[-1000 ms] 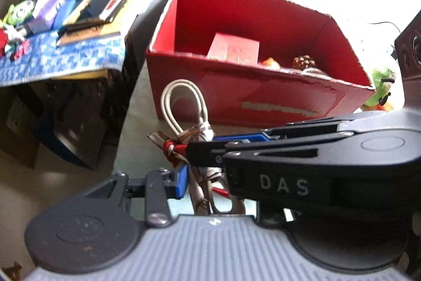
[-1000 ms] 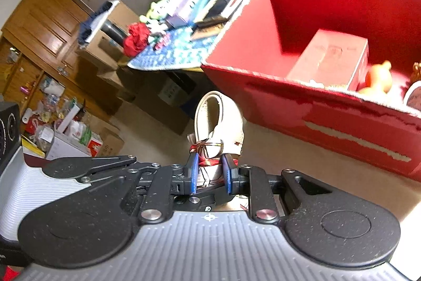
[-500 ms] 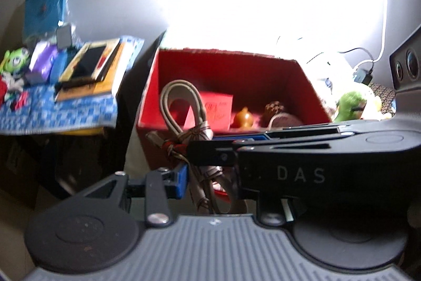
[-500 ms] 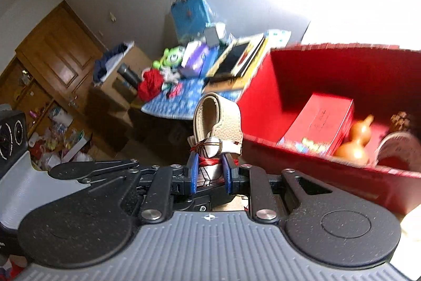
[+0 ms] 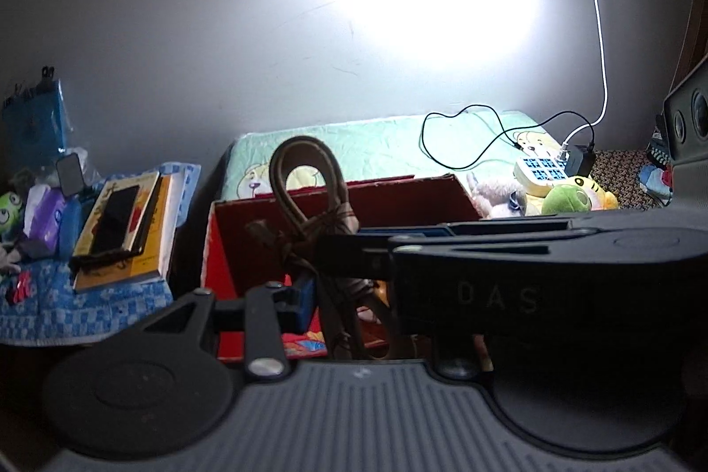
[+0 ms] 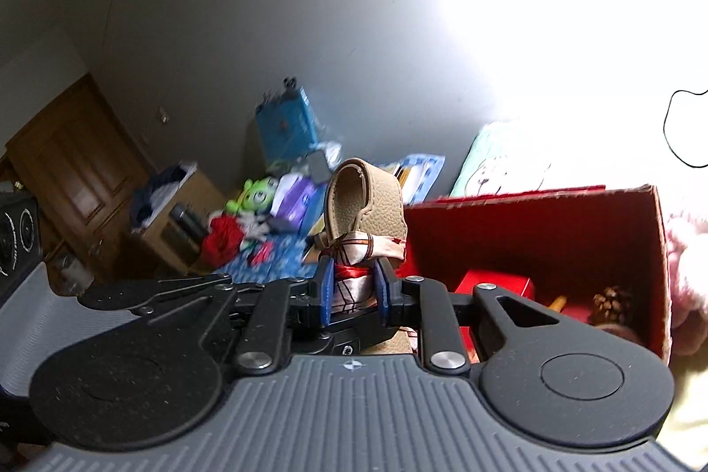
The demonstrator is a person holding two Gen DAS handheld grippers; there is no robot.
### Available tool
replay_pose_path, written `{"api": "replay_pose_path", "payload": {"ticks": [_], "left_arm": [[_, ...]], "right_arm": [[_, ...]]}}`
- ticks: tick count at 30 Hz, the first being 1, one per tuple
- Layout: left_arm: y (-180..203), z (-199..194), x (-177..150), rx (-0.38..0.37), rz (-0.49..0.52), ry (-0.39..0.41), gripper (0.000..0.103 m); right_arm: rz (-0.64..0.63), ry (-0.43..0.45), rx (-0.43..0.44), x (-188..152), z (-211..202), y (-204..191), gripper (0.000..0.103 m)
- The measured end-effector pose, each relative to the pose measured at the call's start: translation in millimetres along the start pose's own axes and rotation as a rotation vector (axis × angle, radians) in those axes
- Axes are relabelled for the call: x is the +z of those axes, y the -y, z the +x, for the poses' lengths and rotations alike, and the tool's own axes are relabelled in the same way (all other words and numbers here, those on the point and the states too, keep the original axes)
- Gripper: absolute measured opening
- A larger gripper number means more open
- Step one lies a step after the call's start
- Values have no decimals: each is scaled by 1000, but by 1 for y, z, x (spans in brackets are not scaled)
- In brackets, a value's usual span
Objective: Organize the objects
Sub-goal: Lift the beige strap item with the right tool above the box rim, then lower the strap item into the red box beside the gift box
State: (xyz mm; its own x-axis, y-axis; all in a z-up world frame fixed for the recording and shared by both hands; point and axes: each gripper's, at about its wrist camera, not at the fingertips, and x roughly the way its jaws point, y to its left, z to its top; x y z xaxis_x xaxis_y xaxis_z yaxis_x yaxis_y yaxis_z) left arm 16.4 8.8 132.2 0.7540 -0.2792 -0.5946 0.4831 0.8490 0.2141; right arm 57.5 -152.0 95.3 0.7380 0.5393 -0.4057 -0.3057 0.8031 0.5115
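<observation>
**A:** Any writing to read? Only one bit: raised letters "D A S" on the black body of the right gripper, which crosses the left wrist view side-on.

**B:** And what it carries is the beige strap, pebbled leather with a stitched edge, folded into an upright loop. A glossy printed silk scarf is knotted round it, and red thread is wound tight below the knot.

**A:** The right jaws, blue-padded, are clamped on that bundle at the red winding. The loop stands above them, held in the air in front of the red cardboard box.

**B:** From the left wrist the same strap looks dark brown in shadow, rising above the box's near edge. The left gripper sits right at the bundle's lower part; one blue pad shows on the left, the other side is hidden behind the right gripper, so I cannot tell how its jaws stand.

**A:** Inside the box: a red carton, a scaly brown pine cone, a sliver of something orange.

**B:** Behind it, a pale green bed cover with cartoon bears, a thin black cable looped across it, a power strip and a green plush toy.

**A:** Left side, books on a blue checked cloth.
</observation>
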Motion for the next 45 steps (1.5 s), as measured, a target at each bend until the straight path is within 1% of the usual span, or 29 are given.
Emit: {"api": "replay_pose_path", "payload": {"ticks": [4,7,14,18,28,39,45], "left_arm": [[0,13,10,3,38,14,26],[-3,24,15,1,50,13,26],[-14,56,20,17,66,-20,26],[-21,73,19,21,59,-48,26],[-38,109,10,36,67,-116,26],[-53,141,-2,71,89,-200,26],[-53,154,-5,92,101,-243,26]], "right_arm": [[18,36,-12,5,9,6,22],[39,48,-15,8,17,15,22],[124,26,-1,9,40,35,22],[156,-2,-6,6,54,42,22],[315,-88,20,-1,82,66,22],[597,-189,78,-13,105,97,21],[695,-237,80,-19,114,107,21]]}}
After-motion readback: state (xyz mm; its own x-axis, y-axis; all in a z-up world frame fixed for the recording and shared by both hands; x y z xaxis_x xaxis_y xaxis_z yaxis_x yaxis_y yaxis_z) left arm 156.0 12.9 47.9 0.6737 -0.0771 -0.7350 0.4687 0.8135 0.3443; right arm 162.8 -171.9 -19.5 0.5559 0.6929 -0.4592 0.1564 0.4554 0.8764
